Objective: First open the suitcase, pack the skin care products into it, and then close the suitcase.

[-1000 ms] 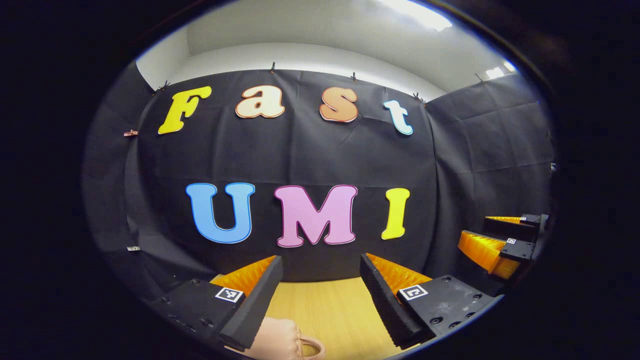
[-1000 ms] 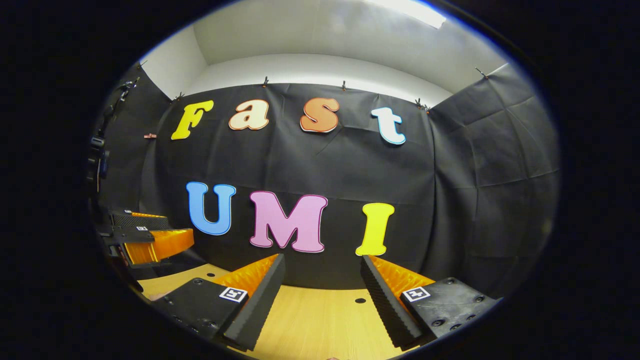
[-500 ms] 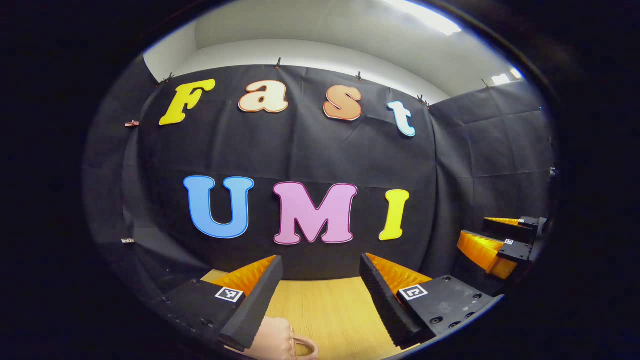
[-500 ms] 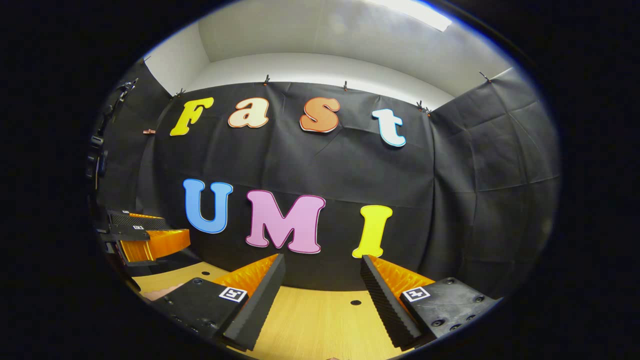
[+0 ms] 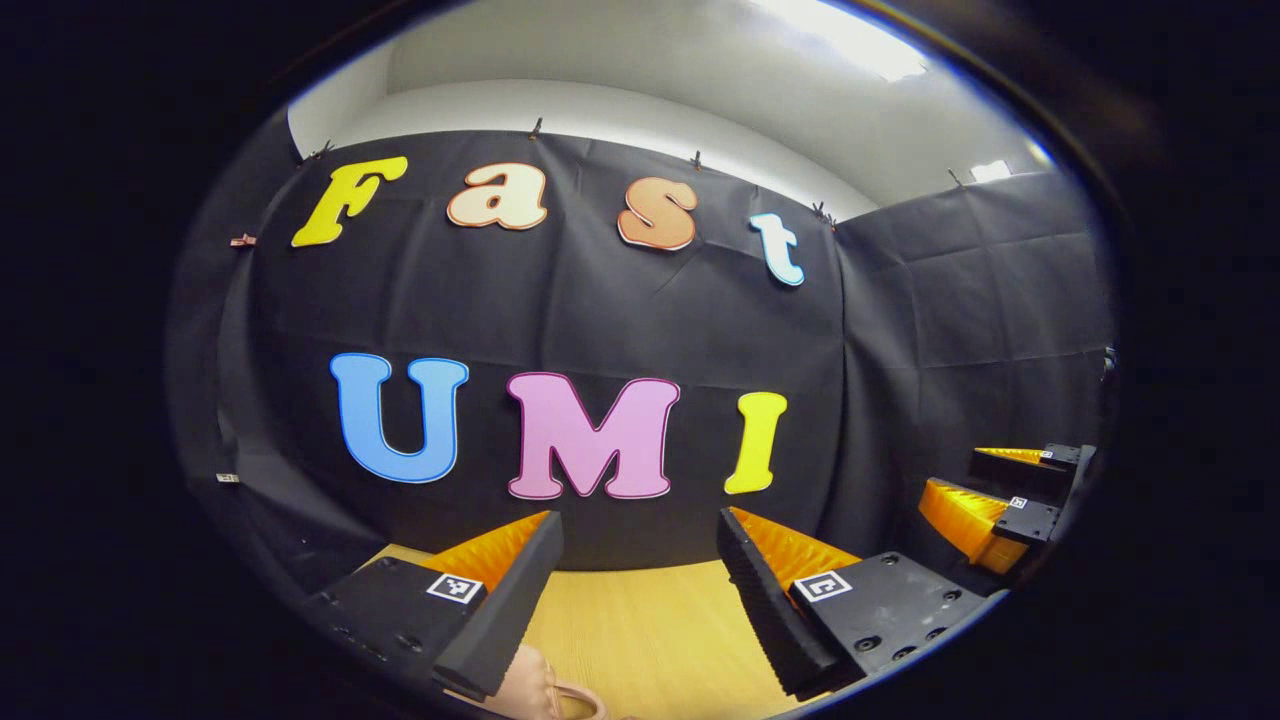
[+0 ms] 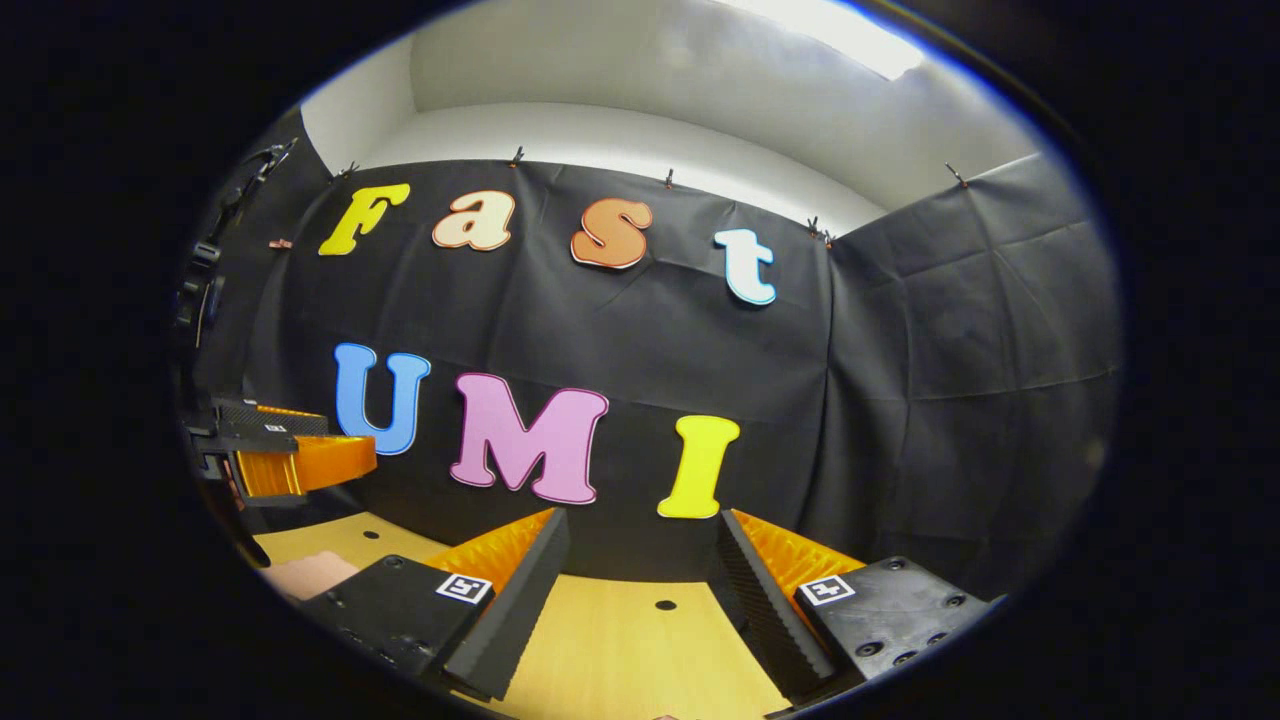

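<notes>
In the left gripper view my left gripper (image 5: 640, 600) is open above the wooden table (image 5: 650, 630), with nothing between its fingers. A pink suitcase corner with its handle (image 5: 545, 690) peeks out at the bottom, just below the left finger. My right gripper (image 5: 985, 500) shows at the far right, open. In the right gripper view my right gripper (image 6: 640, 600) is open over the table (image 6: 620, 650) and holds nothing. The left gripper (image 6: 285, 455) hangs at the far left, and a pink piece of the suitcase (image 6: 305, 575) lies below it. No skin care products are in sight.
The black cloth wall stands close behind the table's far edge in both views. A small round hole (image 6: 664, 605) marks the tabletop in the right gripper view. A camera rig (image 6: 205, 285) hangs at the upper left.
Both views have swung to the right, so the wall has slid left. The suitcase handle has dropped lower in the left gripper view. Both grippers stay open.
</notes>
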`<control>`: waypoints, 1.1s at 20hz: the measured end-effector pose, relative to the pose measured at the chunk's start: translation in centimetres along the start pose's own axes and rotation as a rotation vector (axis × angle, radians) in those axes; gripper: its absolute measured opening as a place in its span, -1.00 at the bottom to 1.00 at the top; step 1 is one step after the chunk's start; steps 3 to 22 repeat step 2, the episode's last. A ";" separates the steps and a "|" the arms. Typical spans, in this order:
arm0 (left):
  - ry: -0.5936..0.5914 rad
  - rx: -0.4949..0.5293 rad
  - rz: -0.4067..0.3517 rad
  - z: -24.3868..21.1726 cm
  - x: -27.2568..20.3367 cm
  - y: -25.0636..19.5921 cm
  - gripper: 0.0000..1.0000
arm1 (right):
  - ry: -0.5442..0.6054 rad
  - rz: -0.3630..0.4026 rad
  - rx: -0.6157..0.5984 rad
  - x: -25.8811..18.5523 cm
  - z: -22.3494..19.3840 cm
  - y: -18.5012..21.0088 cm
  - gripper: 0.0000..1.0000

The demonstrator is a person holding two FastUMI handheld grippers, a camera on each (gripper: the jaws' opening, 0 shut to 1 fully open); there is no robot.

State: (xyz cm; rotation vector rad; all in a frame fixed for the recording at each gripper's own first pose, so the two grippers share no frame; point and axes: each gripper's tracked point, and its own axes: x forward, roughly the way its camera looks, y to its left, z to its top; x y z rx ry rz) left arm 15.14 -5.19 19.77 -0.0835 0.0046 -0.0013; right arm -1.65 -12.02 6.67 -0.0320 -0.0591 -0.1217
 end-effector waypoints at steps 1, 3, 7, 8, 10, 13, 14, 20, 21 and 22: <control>0.001 0.009 -0.017 -0.2 0.1 -0.6 0.94 | 0.004 -0.007 -0.005 -0.2 -0.1 -0.2 0.92; 0.001 0.019 -0.028 -0.2 0.2 -1.0 0.94 | 0.011 -0.015 -0.009 -0.5 -0.4 -0.6 0.92; 0.001 0.019 -0.028 -0.2 0.2 -1.0 0.94 | 0.011 -0.015 -0.009 -0.5 -0.4 -0.6 0.92; 0.001 0.019 -0.028 -0.2 0.2 -1.0 0.94 | 0.011 -0.015 -0.009 -0.5 -0.4 -0.6 0.92; 0.001 0.019 -0.028 -0.2 0.2 -1.0 0.94 | 0.011 -0.015 -0.009 -0.5 -0.4 -0.6 0.92; 0.001 0.019 -0.028 -0.2 0.2 -1.0 0.94 | 0.011 -0.015 -0.009 -0.5 -0.4 -0.6 0.92; 0.001 0.019 -0.028 -0.2 0.2 -1.0 0.94 | 0.011 -0.015 -0.009 -0.5 -0.4 -0.6 0.92; 0.001 0.019 -0.028 -0.2 0.2 -1.0 0.94 | 0.011 -0.015 -0.009 -0.5 -0.4 -0.6 0.92; 0.001 0.019 -0.028 -0.2 0.2 -1.0 0.94 | 0.011 -0.015 -0.009 -0.5 -0.4 -0.6 0.92; 0.001 0.019 -0.028 -0.2 0.2 -1.0 0.94 | 0.011 -0.015 -0.009 -0.5 -0.4 -0.6 0.92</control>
